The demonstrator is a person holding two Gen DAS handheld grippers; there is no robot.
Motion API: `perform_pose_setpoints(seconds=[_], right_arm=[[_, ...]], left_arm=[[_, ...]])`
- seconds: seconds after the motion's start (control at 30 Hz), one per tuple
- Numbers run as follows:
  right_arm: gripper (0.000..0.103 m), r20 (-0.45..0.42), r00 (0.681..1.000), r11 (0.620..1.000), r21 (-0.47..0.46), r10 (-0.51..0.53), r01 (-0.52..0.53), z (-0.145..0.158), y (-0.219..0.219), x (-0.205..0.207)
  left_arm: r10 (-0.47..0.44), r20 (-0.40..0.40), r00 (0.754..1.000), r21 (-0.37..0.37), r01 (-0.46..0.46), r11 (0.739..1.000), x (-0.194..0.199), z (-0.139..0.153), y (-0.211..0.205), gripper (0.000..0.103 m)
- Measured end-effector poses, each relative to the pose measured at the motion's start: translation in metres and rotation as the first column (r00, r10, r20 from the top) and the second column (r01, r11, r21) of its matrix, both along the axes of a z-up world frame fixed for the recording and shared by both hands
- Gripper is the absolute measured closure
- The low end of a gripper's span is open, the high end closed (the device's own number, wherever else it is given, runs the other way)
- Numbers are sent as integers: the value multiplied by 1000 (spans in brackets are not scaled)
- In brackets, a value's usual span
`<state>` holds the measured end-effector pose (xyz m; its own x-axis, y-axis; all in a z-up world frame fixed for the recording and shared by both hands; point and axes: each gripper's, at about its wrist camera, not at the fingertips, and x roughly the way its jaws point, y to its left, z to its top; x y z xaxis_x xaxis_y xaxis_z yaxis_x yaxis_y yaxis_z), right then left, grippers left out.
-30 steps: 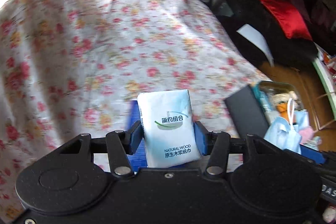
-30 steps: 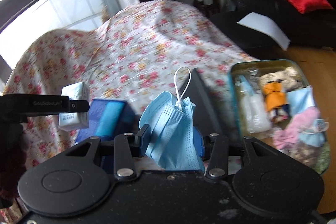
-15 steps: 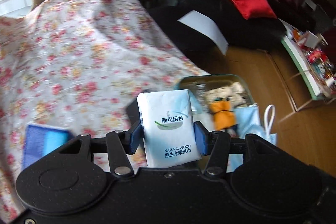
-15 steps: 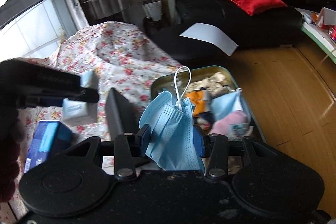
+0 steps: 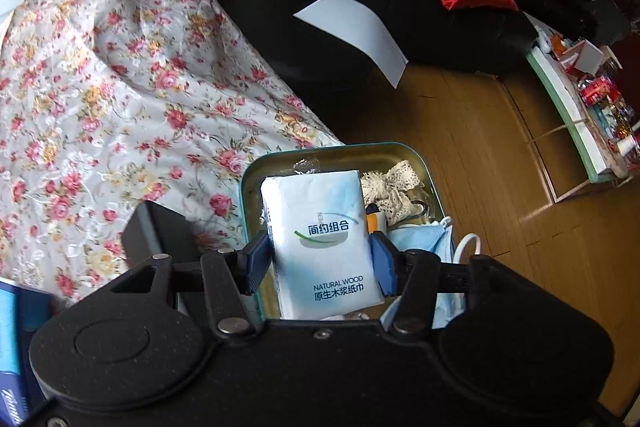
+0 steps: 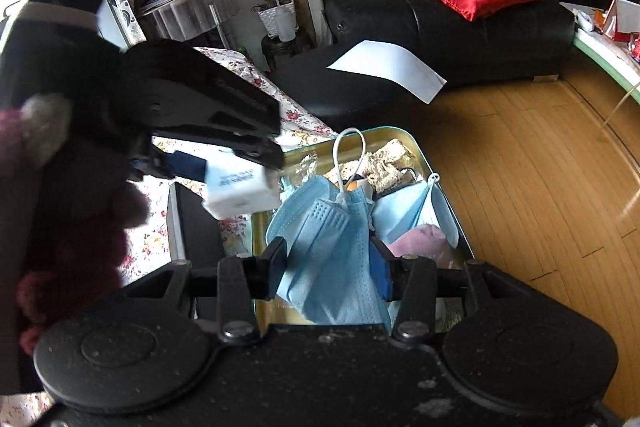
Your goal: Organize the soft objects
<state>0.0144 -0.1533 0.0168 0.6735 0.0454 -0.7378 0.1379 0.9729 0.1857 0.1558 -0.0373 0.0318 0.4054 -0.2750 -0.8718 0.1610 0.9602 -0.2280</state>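
Each gripper, the left gripper [image 5: 322, 263] and the right gripper [image 6: 328, 267], is matte black textured plastic: two rounded lobes with raised discs, angular linkage arms pinned by silver screws, and blue-padded fingers [image 5: 258, 261]. At nine o'clock in the right wrist view, a fuzzy maroon sleeve [image 6: 76, 251].

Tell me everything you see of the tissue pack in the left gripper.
The tissue pack is a small white soft-plastic packet with a blue-green swoosh, Chinese print and "NATURAL WOOD". It stands upright, pinched at its sides by the left gripper, whose blue pads press it. It hangs over the left end of the open tin, not yet inside.
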Motion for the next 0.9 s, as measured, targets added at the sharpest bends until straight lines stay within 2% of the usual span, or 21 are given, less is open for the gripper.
perform_pose_setpoints(seconds=[0.17, 0.2, 0.23, 0.4, 0.6, 0.7, 0.9], right_arm=[[48, 5, 1000, 1000, 4, 4, -4, -6, -3, 8], [42, 3, 1000, 1000, 4, 0, 0, -8, -4, 9], [41, 2, 1000, 1000, 4, -4, 4, -9, -4, 9], [41, -6, 1000, 1000, 11, -18, 18, -11, -9, 4], [40, -2, 999, 999, 8, -33, 33, -5, -10, -5], [38, 4, 999, 999, -4, -33, 33, -2, -8, -12], [33, 7, 1000, 999, -38, -24, 24, 4, 2, -30]], left_arm=[[19, 6, 1000, 19, -19, 1000, 6, -7, -3, 38], [20, 9, 1000, 19, -20, 1000, 6, -7, -4, 38], [21, 9, 1000, 19, -22, 1000, 6, -8, -5, 38], [31, 0, 1000, 18, -31, 999, 5, -9, -4, 37], [33, 26, 999, 23, -34, 999, -7, 0, -1, 36], [40, 50, 998, 33, -42, 999, -17, 8, 3, 29], [51, 113, 992, 85, -61, 995, -47, 23, 15, 25]])
